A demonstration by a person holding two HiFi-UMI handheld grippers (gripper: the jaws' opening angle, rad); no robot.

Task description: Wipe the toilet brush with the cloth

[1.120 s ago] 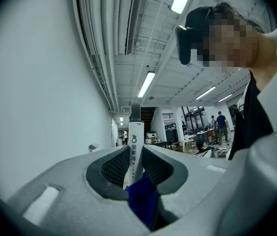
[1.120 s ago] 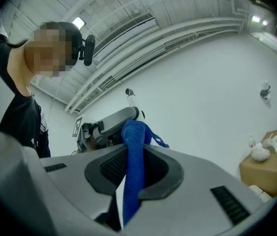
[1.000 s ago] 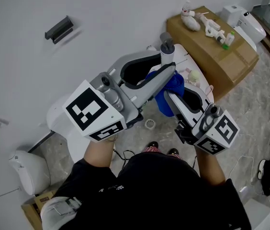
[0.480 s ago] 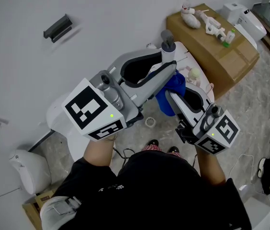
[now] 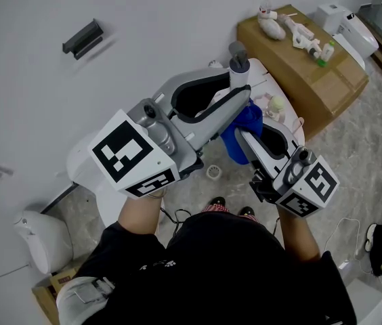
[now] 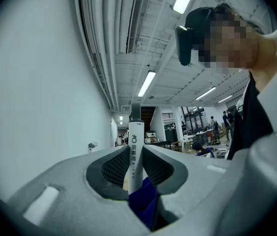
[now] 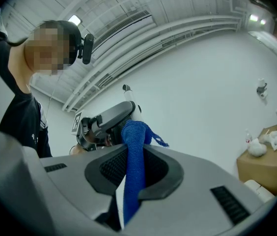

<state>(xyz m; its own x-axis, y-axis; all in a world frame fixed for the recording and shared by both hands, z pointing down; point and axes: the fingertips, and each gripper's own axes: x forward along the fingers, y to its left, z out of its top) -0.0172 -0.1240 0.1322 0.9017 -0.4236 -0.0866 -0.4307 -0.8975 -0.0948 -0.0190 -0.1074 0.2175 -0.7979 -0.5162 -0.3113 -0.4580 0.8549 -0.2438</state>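
Blue cloth (image 5: pixel 245 128) meeting the toilet brush handle (image 5: pixel 238 65), wiping apparently under way
White shaft is being clamped by the left hand-held gripper (image 6: pixel 136 161), while the right hand-held gripper (image 7: pixel 132 171) is pinching the cloth and pressing it against the shaft just beside the left jaws; judging by this, the handle is getting wiped, the brush head is hidden, and how much is left cannot be told

Little differs. The green lights that glowed half a second ago on the marker cubes of the left gripper (image 5: pixel 236 93) and the right gripper (image 5: pixel 248 135) are out now. In the head view the grey tip of the toilet brush (image 5: pixel 238 66) sits a trace higher and further right.
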